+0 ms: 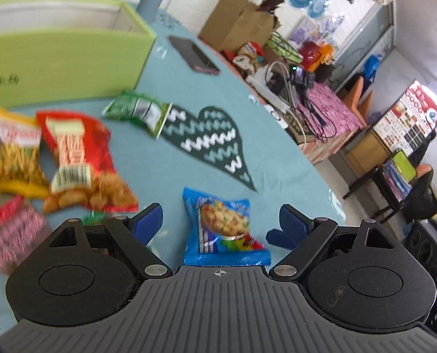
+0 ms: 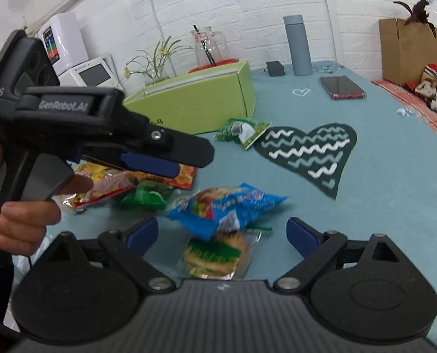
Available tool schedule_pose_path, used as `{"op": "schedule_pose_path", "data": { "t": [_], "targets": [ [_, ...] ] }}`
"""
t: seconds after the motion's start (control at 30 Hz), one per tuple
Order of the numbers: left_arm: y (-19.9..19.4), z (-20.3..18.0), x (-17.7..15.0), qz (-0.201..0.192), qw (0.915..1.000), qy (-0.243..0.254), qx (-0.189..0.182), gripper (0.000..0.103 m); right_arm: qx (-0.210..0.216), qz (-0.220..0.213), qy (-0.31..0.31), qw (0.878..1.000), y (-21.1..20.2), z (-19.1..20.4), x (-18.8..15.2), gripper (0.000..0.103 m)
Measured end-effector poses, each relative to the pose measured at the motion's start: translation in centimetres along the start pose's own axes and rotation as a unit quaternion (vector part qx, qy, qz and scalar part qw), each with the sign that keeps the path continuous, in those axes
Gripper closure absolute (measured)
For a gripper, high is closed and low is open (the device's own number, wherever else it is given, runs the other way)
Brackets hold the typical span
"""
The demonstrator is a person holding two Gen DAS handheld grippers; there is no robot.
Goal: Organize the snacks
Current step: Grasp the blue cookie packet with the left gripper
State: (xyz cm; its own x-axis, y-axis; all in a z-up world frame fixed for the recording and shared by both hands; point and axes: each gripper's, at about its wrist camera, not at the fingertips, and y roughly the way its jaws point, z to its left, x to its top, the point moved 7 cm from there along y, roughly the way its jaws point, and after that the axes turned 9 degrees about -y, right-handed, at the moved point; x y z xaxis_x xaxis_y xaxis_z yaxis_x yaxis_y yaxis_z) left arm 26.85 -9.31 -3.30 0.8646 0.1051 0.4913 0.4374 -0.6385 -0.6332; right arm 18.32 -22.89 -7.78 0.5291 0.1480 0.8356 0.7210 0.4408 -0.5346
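Snacks scattered on teal tablecloth point(image 1: 277, 158); blue packet point(image 1: 223, 226) between spread left gripper point(image 1: 220, 225) fingers. Right gripper point(image 2: 221, 235) agape over same packet; green box point(image 2: 195, 100) at eleven o'clock.

Pink snack packet point(image 1: 11, 232) blurred, cut off left.

Snack packets point(image 1: 83, 158) on the table point(image 1: 171, 170), box point(image 1: 59, 58) behind them, phone point(image 1: 193, 54) beyond.

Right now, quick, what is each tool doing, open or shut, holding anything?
Left tool: open, holding nothing, blue snack packet on the table between its fingers.
Right tool: open, holding nothing, above the blue packet and a green one.
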Motion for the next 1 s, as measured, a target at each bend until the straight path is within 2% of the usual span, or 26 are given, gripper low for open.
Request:
{"op": "schedule_pose_path", "data": {
  "t": [0.13, 0.27, 0.33, 0.47, 0.5, 0.63, 0.7, 0.8, 0.9, 1.0],
  "targets": [
    [0.2, 0.8, -0.3, 0.01, 0.9997, -0.023, -0.005, 0.033, 0.001, -0.003, 0.01, 1.0, 0.0, 0.8, -1.1, 0.009],
    [0.8, 0.5, 0.5, 0.013, 0.9998, -0.015, -0.007, 0.031, 0.006, -0.013, 0.0, 1.0, 0.9, 0.5, 0.2, 0.009],
    [1.4, 0.4, 0.6, 0.023, 0.9997, -0.007, -0.01, 0.034, 0.012, -0.013, -0.012, 1.0, 1.5, 0.4, 0.8, 0.009],
    [2.2, 0.4, 0.4, 0.036, 0.9993, 0.008, -0.006, 0.062, 0.02, 0.009, -0.033, 0.999, 3.2, 0.3, 1.3, 0.009],
    [2.4, 0.4, 0.6, 0.038, 0.9992, 0.007, -0.007, 0.064, 0.024, 0.011, -0.044, 0.999, 3.5, 0.5, 1.6, 0.01],
    [3.9, 0.7, 2.3, 0.025, 0.9991, 0.023, 0.025, 0.061, 0.029, -0.001, -0.089, 0.996, 5.3, 0.7, 3.5, 0.009],
    [5.1, 1.4, 3.5, 0.026, 0.9987, 0.014, 0.041, 0.064, 0.033, 0.008, -0.106, 0.994, 6.8, 0.2, 4.4, 0.01],
    [5.6, 2.1, 4.7, 0.03, 0.999, -0.013, 0.03, 0.063, 0.038, 0.021, -0.088, 0.995, 8.2, -1.5, 5.3, 0.01],
    [4.9, 2.5, 4.9, 0.017, 0.9993, -0.017, 0.03, 0.052, 0.017, 0.014, -0.07, 0.997, 7.2, -2.6, 5.2, 0.01],
    [5.5, 2.4, 5.1, 0.023, 0.9991, -0.017, 0.031, 0.051, 0.008, 0.013, -0.049, 0.999, 6.8, -3.0, 4.4, 0.01]
  ]
}}
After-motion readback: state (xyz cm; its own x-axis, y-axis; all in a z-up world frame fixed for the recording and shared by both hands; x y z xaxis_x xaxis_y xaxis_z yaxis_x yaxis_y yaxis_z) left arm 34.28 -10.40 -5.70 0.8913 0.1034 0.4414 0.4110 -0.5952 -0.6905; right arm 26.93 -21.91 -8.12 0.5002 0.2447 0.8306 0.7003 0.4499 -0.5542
